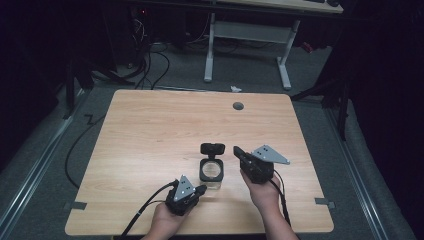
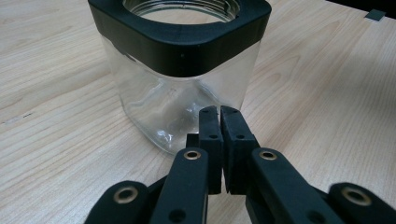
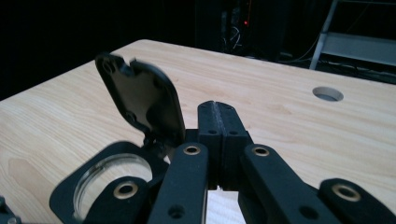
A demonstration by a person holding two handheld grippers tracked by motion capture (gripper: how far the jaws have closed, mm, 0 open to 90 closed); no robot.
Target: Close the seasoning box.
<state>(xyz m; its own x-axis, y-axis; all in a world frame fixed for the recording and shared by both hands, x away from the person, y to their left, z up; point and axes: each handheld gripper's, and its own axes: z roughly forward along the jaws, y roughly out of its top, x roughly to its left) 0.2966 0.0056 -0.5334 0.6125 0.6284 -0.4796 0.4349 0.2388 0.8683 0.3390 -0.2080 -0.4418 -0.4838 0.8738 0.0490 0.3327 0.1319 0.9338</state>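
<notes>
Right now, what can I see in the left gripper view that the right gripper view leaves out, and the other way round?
The left gripper view gives the jar side-on: clear, empty glass walls under a black collar, standing upright on the table, just beyond the shut left gripper. The right gripper view looks down past the shut right gripper at the hinged lid standing open, a round hole in the tabletop, and dark desk frames beyond. Both share the wooden table, the jar's black collar and a pair of closed black jaws.

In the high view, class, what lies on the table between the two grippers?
A clear jar with a black collar and its hinged lid open stands between the left gripper and right gripper.
</notes>
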